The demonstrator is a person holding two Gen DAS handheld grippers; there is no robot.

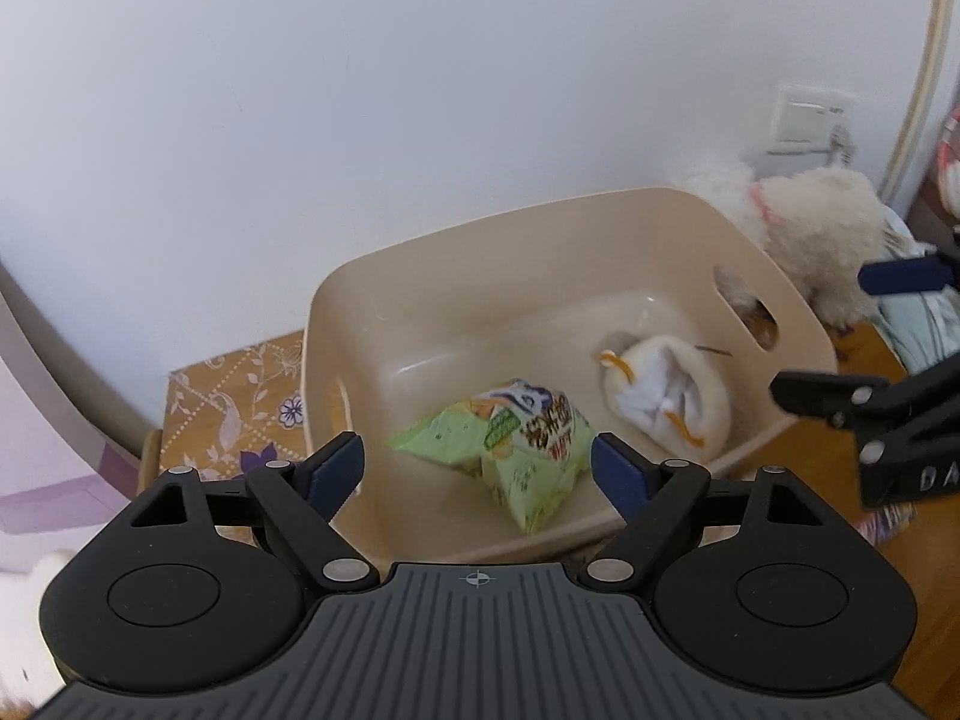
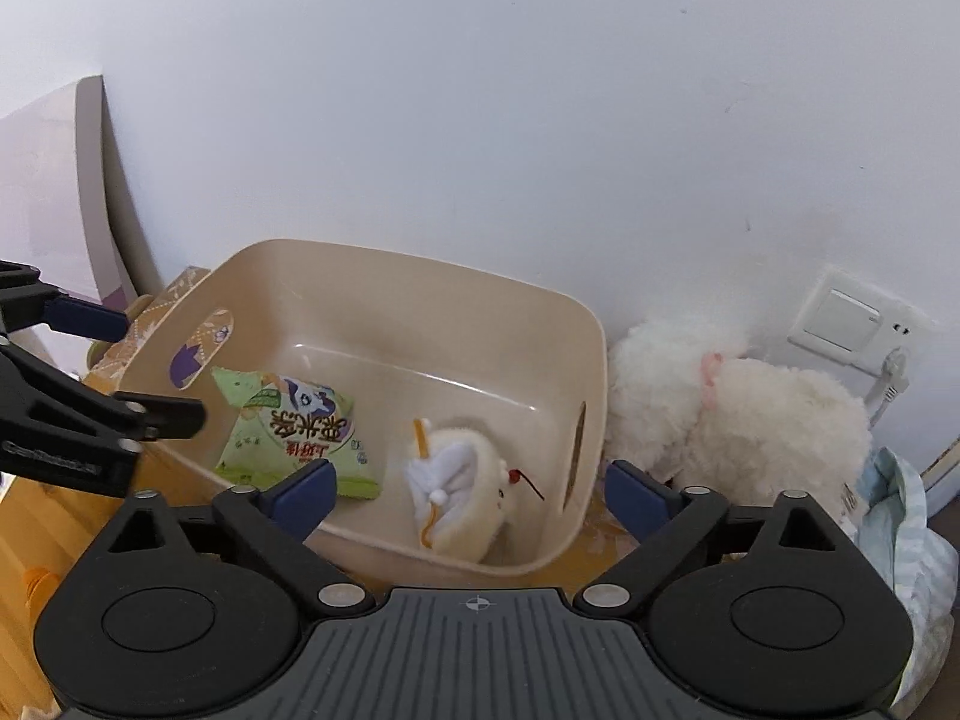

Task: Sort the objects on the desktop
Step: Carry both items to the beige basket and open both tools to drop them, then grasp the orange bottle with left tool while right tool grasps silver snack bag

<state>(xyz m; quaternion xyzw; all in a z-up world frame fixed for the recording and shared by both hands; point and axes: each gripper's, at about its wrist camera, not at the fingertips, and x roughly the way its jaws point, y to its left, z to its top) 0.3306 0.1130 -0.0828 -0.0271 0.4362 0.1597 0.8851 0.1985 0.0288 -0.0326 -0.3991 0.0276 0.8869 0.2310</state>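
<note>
We hold the left hand-held gripper (image 1: pixel 478 468) and the right hand-held gripper (image 2: pixel 468 495) spread wide and empty above the beige bin (image 2: pixel 420 300). Inside it, the green snack packet (image 2: pixel 297 429) lies just beside the cream plush pouch (image 2: pixel 462 504). A white fluffy toy (image 2: pixel 738 414) sits outside, against the bin's wall.

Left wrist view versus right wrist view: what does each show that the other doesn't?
Only the left wrist view shows the open left hand-held gripper head on, plus the lilac panel at far left.

Only the right wrist view shows the open right hand-held gripper head on and the pale blue bag at the right edge.

Both show the beige bin holding a green snack packet and a cream plush pouch, with the white plush toy outside it.
</note>
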